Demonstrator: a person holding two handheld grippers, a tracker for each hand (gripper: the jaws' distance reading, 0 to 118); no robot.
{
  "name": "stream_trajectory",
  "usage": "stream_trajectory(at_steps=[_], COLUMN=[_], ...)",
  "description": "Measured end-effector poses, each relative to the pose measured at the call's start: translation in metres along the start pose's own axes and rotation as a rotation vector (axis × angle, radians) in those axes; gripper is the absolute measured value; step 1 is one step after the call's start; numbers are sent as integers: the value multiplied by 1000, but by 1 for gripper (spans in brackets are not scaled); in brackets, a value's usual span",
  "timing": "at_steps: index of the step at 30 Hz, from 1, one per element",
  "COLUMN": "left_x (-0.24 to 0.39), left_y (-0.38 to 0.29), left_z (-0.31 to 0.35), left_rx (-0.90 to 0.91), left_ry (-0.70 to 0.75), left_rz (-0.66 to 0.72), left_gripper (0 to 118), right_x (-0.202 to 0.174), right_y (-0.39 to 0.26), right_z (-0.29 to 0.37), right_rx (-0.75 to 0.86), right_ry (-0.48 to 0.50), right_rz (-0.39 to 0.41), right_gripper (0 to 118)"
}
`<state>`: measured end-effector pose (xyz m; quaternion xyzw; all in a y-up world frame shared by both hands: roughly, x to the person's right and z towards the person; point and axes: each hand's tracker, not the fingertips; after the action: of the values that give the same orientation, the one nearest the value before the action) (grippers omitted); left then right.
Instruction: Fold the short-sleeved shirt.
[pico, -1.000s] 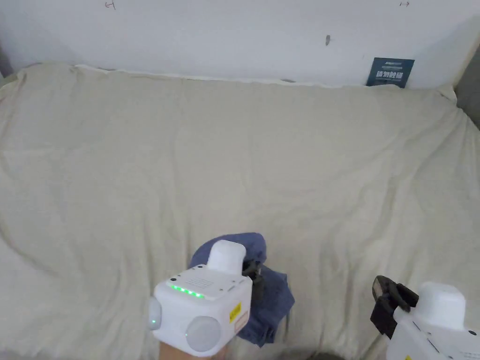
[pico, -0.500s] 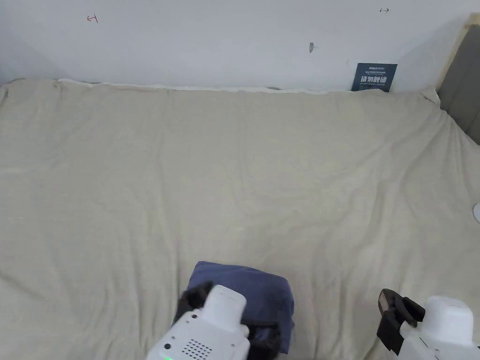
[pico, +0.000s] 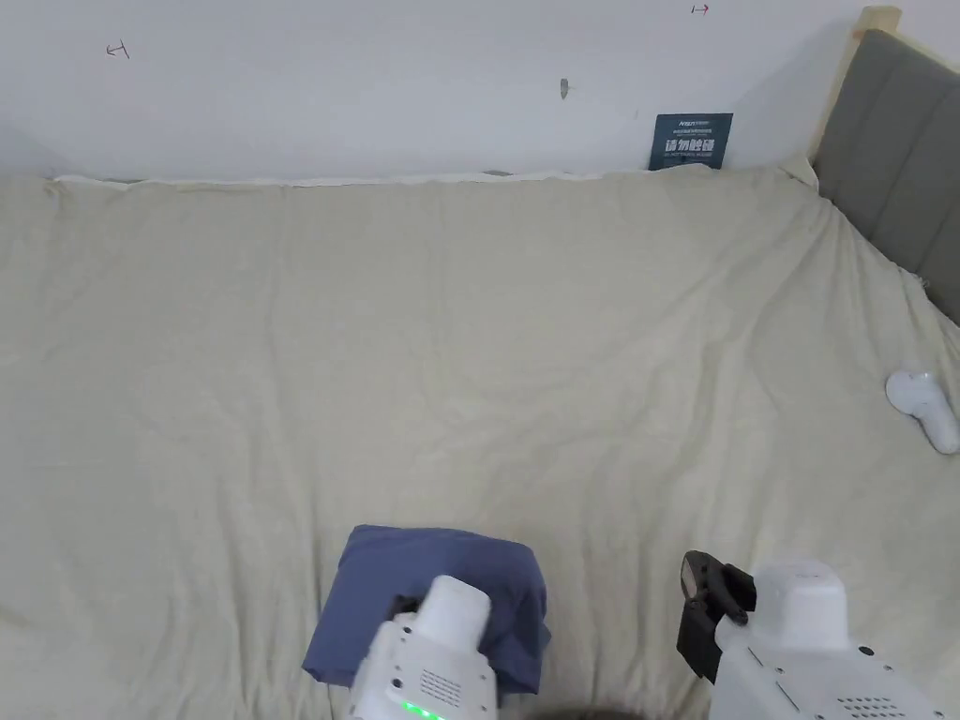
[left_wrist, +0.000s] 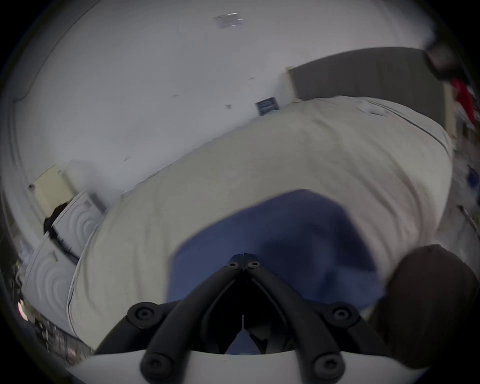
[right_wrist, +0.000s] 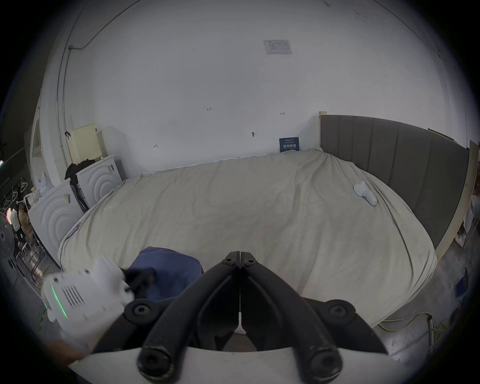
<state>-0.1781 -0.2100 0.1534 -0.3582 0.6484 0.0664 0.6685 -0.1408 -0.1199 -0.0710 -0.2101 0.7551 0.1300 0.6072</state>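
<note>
Head view: folded shirt (pico: 436, 581) lies at the bed's (pico: 469, 328) near edge, under the left gripper (pico: 412, 609).

Left gripper view: jaws pressed together, empty; snagging cloth could undo the fold.

Right gripper view: right gripper (right_wrist: 240, 256) closed, empty, right of the shirt.

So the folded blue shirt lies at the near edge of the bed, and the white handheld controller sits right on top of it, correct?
Not quite. The shirt does lie at the bed's near edge, but the controller rests apart on the sheet, far to the right near the headboard, as the head view shows.
</note>
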Motion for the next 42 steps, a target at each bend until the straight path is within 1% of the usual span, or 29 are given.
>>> stream_trajectory(at_steps=[4, 7, 8, 9, 10, 11, 13, 14, 15, 16, 18, 19, 20, 22, 23, 25, 26, 27, 28, 29, 31, 33, 34, 35, 36, 37, 38, 40, 42], left_x=[60, 91, 100, 114, 111, 96, 61, 38, 21, -4, -55, -82, -106, -146, -165, -189, -199, -207, -217, -225, -227, -232, -238, -239, -239, -238, -230, -222, -211], left_y=[12, 21, 23, -12, -12, -8, -10, -11, -12, -16, -24, -28, -32, -46, -52, -62, -66, -68, -72, -77, -78, -82, -89, -87, -86, -81, -69, -61, -64], left_z=[-5, -16, -19, -5, 0, 5, 13, 25, 34, 39, 49, 55, 57, 51, 48, 41, 38, 34, 27, 20, 13, 1, -10, -19, -25, -33, -25, -44, -59], left_rx=[-5, -38, -62, -40, -19, -26, -54, -9, 12, 37, 88, 105, 101, 103, 93, 94, 86, 71, 50, 47, 37, 25, 12, -4, -13, -34, -57, -118, -140], left_ry=[-66, -161, -181, -240, -246, -240, -356, -313, -278, -266, -276, -272, -278, -271, -295, -310, -297, -312, -375, -448, -536, -530, -508, -491, -486, -466, -451, -489, -545], left_rz=[-174, -240, -285, -294, -239, -148, 55, 123, 153, 198, 339, 425, 507, 635, 673, 730, 722, 729, 762, 823, 923, 976, 979, 976, 979, 956, 939, 907, 890], left_gripper=[0, 0, 0, 0, 0, 0, 0, 0, 0, 0, 0, 0, 0, 0, 0, 0, 0, 0, 0, 0, 0, 0, 0, 5, 31, 60, 89, 105, 118], right_x=[8, 13, 13, 12, 12, 13, 14, 14, 14, 12, 4, 1, -2, -6, -9, -18, -22, -25, -27, -25, -16, 0, 7, 12, 15, 18, 17, 14, 17], right_y=[-3, -4, -3, -3, -1, 1, 6, 10, 13, 16, 22, 24, 24, 17, 10, -7, -18, -26, -35, -43, -58, -73, -79, -85, -89, -92, -94, -95, -97], right_z=[-1, -3, -4, -3, -1, 2, 5, 3, 0, -5, -19, -31, -46, -85, -107, -145, -163, -176, -189, -198, -210, -216, -217, -215, -215, -214, -210, -206, -208], right_rx=[-6, -13, -17, -19, -17, -10, 2, 0, -7, -13, -24, -48, -88, -203, -282, -418, -480, -537, -593, -608, -673, -713, -727, -748, -764, -751, -728, -719, -718], right_ry=[-16, -28, -31, -38, -41, -38, -23, 6, 52, 102, 189, 271, 388, 626, 708, 824, 845, 830, 789, 744, 665, 651, 632, 584, 581, 604, 612, 597, 608], right_rz=[6, -20, -19, -12, 0, 7, 14, 10, 3, -13, -30, -71, -131, -277, -350, -455, -505, -525, -520, -516, -580, -655, -693, -713, -733, -772, -776, -739, -743], right_gripper=[0, 0, 0, 0, 0, 0, 0, 0, 0, 0, 0, 0, 0, 0, 0, 0, 0, 0, 0, 0, 0, 0, 0, 0, 0, 0, 0, 0, 0])
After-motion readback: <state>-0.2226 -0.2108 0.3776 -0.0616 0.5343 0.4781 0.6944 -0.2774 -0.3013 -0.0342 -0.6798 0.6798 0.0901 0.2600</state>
